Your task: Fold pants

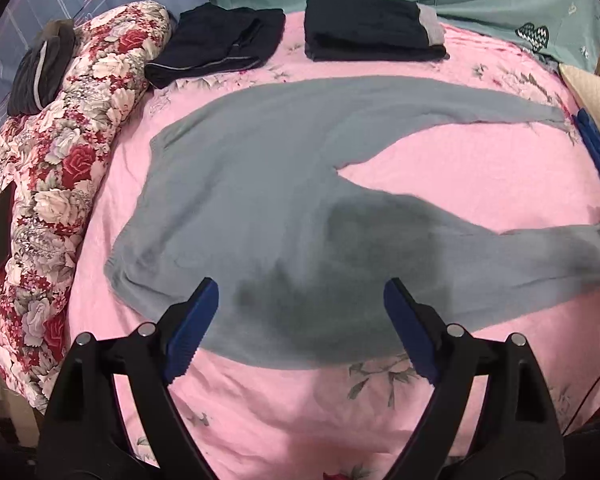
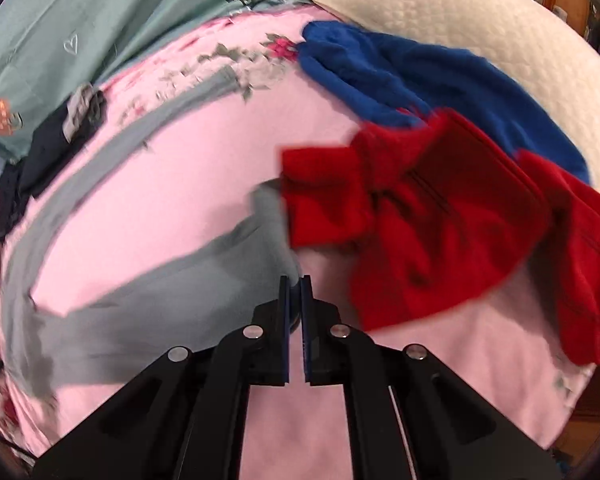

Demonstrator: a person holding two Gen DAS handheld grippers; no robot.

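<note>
Work surface: pink floral bedsheet (image 1: 480, 184), covering the bed across both views.
Task item: grey pants (image 1: 260, 184), laid flat on the sheet, waistband toward the floral quilt (image 1: 60, 148) at the left in the left wrist view, the two legs spread apart in a V toward the right.
Left gripper (image 1: 300, 312): over the near edge of the pants at the seat; fingers wide apart, nothing between the blue pads, no cloth touched as far as the view shows.
Right gripper (image 2: 295, 300): fingers drawn together at the cuff end of the near leg; grey cloth shows in the narrow gap at the tips, so the pads are clamped on the pants. View is motion-blurred.
Far edge of bed: two folded dark garments (image 1: 372, 28), side by side, clear of the pants.
Right side of bed: red garment (image 2: 440, 232), rumpled, just beside the gripped cuff; blue garment (image 2: 400, 80) behind it, against a cream quilted pillow (image 2: 480, 28).
On quilt: dark pouch (image 1: 40, 68) and a flat black object (image 1: 4, 228), too indistinct to identify.
</note>
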